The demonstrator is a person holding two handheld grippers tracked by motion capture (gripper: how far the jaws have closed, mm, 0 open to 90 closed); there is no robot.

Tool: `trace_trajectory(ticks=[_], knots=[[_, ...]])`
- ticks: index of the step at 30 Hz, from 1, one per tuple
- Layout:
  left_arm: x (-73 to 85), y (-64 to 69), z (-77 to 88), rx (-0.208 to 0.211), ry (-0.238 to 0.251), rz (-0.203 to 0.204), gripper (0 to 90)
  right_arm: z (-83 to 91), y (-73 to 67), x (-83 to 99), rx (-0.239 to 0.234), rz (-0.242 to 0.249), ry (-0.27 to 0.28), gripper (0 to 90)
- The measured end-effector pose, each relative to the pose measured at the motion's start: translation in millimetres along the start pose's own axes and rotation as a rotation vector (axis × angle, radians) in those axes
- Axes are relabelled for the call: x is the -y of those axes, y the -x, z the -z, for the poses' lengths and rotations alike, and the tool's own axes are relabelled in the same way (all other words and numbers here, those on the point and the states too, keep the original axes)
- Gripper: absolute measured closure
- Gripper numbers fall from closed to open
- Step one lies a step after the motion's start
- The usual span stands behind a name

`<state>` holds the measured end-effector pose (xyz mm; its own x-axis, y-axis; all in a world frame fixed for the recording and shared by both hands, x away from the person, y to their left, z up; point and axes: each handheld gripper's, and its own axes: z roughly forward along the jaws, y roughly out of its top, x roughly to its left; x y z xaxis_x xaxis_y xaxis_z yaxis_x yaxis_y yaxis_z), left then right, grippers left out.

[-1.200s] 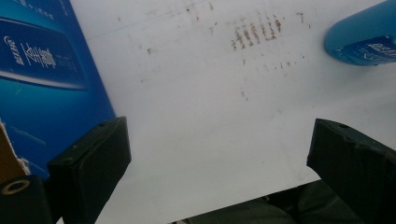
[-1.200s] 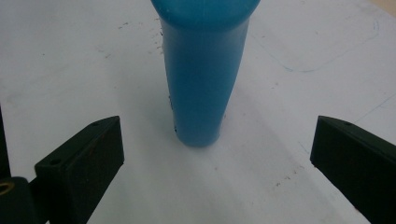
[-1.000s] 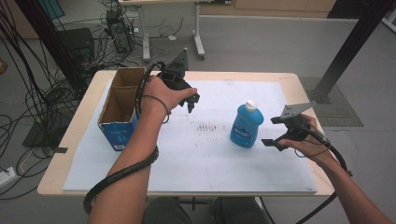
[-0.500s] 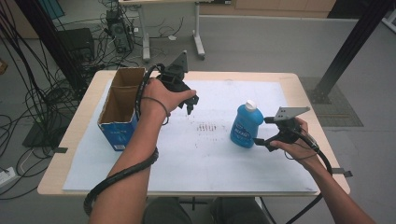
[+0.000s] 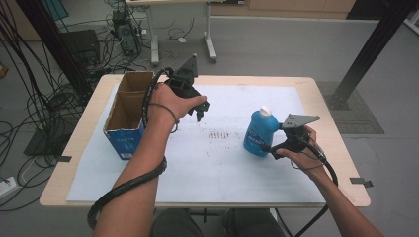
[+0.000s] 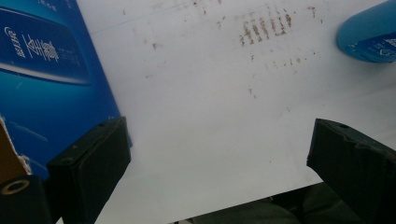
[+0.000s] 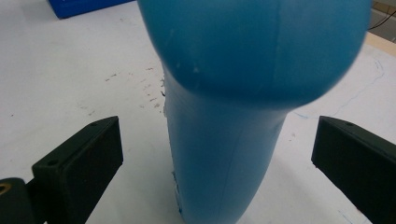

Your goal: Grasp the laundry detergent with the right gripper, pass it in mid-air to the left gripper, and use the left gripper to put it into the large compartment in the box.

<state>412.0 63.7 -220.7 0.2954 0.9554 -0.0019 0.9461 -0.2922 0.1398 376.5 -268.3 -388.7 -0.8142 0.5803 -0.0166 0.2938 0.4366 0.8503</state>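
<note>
- While the bottle (image 5: pixel 260 133) stands upright on the white sheet (image 5: pixel 222 163), right of the table's middle, it is flanked by the right gripper (image 5: pixel 271 148), whose jaws are spread wide.
- Seen in the right gripper view, the bottle (image 7: pixel 224 154) is set between the two jaws, with a clear gap of white sheet (image 7: pixel 70 84) left on either side; neither jaw is touching it.
- At the bottle's right, the sheet's edge and a strip of bare table (image 5: pixel 341 163) are seen, with the right hand (image 5: pixel 301 153) held over that strip.
- Open sheet is left in front of the bottle, toward the person, and to its left, where only a patch of dark marks (image 5: pixel 221 134) is found.
- Over the sheet's far-left part, the left gripper (image 5: pixel 200 109) is held above the surface, just right of the box (image 5: pixel 126 116); its jaws are spread wide and nothing is held between them.
- Seen in the left gripper view, the box's blue wall (image 6: pixel 51 79) is close beside one jaw, while bare sheet (image 6: pixel 201 121) runs on to the marks (image 6: pixel 264 28) and to the bottle (image 6: pixel 369 37) at the upper right.
- Near the table's left edge, the box is stood with its top open, its outer side lying close to the sheet's border.
- Between the two grippers, a broad stretch of sheet is left free.
</note>
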Motion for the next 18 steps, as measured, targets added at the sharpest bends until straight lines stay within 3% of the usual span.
trace_trajectory(ticks=[18], knots=[[-2.0, 1.9, -2.1, 0.0, -0.003, -0.006, 6.2, -13.8, -2.4, 8.6, 0.035, -0.023, 0.07, 1.3]])
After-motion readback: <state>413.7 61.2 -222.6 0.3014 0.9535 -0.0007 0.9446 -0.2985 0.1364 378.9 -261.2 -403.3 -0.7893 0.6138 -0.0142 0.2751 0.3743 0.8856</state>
